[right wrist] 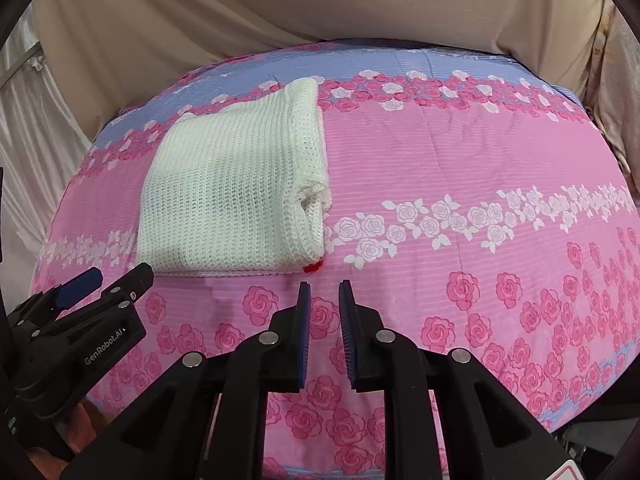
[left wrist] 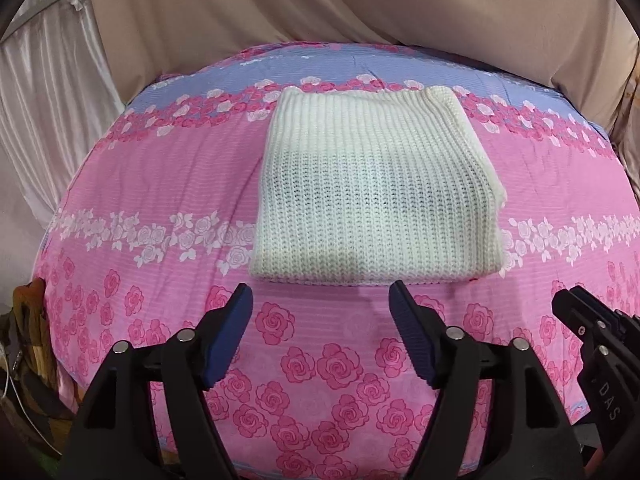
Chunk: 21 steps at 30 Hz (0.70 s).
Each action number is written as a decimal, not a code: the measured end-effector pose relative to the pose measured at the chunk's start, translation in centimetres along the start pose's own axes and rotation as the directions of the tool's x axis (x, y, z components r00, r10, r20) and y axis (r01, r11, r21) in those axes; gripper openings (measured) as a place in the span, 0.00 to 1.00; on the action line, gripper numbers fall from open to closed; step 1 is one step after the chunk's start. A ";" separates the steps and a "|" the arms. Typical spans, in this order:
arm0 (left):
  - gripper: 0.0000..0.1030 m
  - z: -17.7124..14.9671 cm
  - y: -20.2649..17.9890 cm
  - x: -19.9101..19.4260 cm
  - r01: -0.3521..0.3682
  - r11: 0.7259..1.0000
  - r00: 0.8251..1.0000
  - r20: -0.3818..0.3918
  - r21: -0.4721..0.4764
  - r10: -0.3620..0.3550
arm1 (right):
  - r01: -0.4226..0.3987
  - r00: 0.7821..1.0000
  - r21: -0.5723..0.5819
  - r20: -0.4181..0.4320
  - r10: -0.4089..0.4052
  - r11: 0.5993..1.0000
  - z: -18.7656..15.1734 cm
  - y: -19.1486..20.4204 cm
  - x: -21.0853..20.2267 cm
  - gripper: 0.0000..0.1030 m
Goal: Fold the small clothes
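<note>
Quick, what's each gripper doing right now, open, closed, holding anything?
Left gripper: open wide, holding nothing.
Right gripper: open by a narrow gap, holding nothing.

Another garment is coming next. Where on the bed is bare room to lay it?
Right of the folded white knit, the floral sheet lies bare to its right edge. The near strip before the knit is crowded by the left gripper and right gripper.

The folded white knit (right wrist: 232,188) hides its inner layers — only a red scrap (right wrist: 313,267) peeks out at one corner, too small to identify. The right hand-held gripper (left wrist: 592,328) is cut off by the left wrist view's edge.
</note>
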<state>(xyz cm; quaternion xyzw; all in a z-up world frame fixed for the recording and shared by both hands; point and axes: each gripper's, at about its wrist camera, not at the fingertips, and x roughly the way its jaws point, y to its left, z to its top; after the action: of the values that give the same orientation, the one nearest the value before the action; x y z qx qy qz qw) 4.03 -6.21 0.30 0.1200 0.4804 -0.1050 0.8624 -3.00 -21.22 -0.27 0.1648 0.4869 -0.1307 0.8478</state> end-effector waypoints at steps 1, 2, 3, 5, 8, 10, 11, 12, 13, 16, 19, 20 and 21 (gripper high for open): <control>0.68 0.0 0.0 -0.1 -0.006 1.000 1.000 0.007 -0.001 0.006 | 0.005 1.000 0.001 0.005 -0.005 1.000 -0.1 0.0 -0.2 0.17; 0.68 -0.1 -0.1 -0.3 -0.013 1.000 1.000 0.015 -0.004 0.013 | 0.008 1.000 0.001 0.009 -0.008 1.000 -0.2 0.1 -0.3 0.17; 0.70 -0.2 -0.1 -0.3 -0.019 1.000 1.000 0.017 -0.004 0.019 | 0.012 1.000 0.003 0.013 -0.012 1.000 -0.3 0.1 -0.5 0.18; 0.70 -0.4 -0.3 -0.3 -0.030 1.000 0.999 0.018 -0.003 0.030 | 0.020 1.000 0.006 0.016 -0.020 1.000 -0.5 0.1 -0.6 0.19; 0.70 -0.7 -0.4 -0.1 -0.025 1.000 1.000 0.008 0.002 0.025 | 0.031 0.999 0.003 0.013 -0.031 1.000 -0.8 0.2 -0.6 0.20; 0.70 -0.9 -0.5 -0.1 -0.025 1.000 1.000 0.003 0.001 0.025 | 0.041 0.999 0.000 0.015 -0.041 0.999 -0.9 0.2 -0.6 0.20; 0.70 -1.0 -0.5 -0.1 -0.022 1.000 1.000 0.001 0.000 0.022 | 0.045 0.999 0.001 0.016 -0.045 0.999 -1.0 0.3 -0.7 0.20; 0.70 -1.1 -0.5 -0.1 -0.024 1.000 1.000 0.002 -0.004 0.024 | 0.049 0.999 0.003 0.015 -0.049 0.999 -1.0 0.3 -0.7 0.20; 0.70 -1.2 -0.5 -0.1 -0.025 1.000 1.000 0.003 -0.006 0.025 | 0.054 0.998 0.005 0.014 -0.054 0.999 -1.1 0.3 -0.6 0.20; 0.70 -1.4 -0.4 0.0 -0.029 0.999 1.000 0.006 -0.014 0.029 | 0.057 0.998 0.009 0.008 -0.057 0.998 -1.3 0.3 -0.4 0.20; 0.70 -1.6 -0.4 0.0 -0.034 0.999 0.999 0.004 -0.015 0.034 | 0.062 0.998 0.004 0.000 -0.062 0.998 -1.5 0.5 -0.2 0.20; 0.70 -1.7 -0.4 0.1 -0.036 0.999 0.999 0.003 -0.014 0.036 | 0.064 0.998 0.002 0.001 -0.064 0.998 -1.5 0.6 -0.2 0.20; 0.71 -1.7 -0.4 0.1 -0.034 0.999 0.999 0.002 -0.013 0.034 | 0.071 0.997 -0.002 0.004 -0.071 0.997 -1.6 0.8 -0.3 0.20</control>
<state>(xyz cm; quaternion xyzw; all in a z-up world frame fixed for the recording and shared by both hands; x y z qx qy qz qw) 2.57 -6.09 -0.70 0.1227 0.4780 -0.0873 0.8654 -4.09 -19.87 -0.67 0.1462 0.4909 -0.1605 0.8437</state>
